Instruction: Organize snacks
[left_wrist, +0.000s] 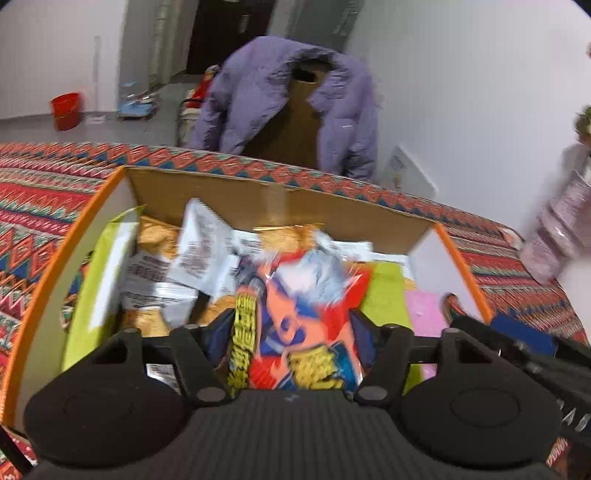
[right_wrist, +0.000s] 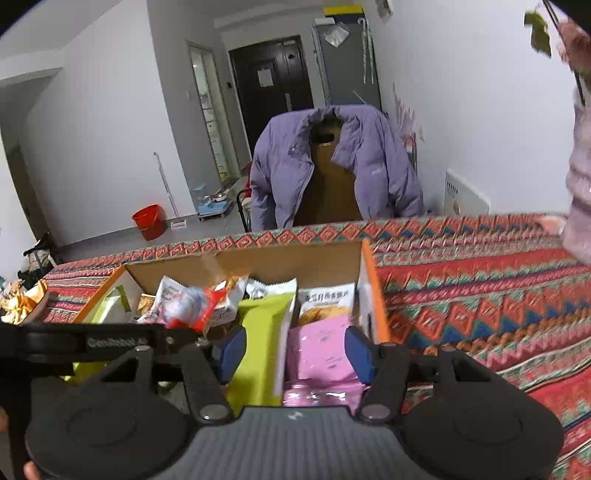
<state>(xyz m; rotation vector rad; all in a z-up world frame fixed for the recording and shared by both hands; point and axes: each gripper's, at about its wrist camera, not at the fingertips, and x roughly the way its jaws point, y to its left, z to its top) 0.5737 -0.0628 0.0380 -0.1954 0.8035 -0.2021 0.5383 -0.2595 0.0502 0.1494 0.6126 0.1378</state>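
- A purple jacket (right_wrist: 332, 166) hangs over a brown chair (right_wrist: 328, 192) behind the tabletop (right_wrist: 480, 280).
- A patterned red cloth covers the tabletop.
- A red bucket (right_wrist: 149, 221) stands on the floor by the white wall.
- A dark door (right_wrist: 271, 85) is at the back.

Surface (right_wrist: 480, 280) under a red zigzag cloth. Open box (right_wrist: 371, 280) of snacks sits on it at centre. Dish (right_wrist: 27, 306) of pale pieces near the 9 o'clock edge. Pink bundle (left_wrist: 554, 236) touches it at 3 o'clock.
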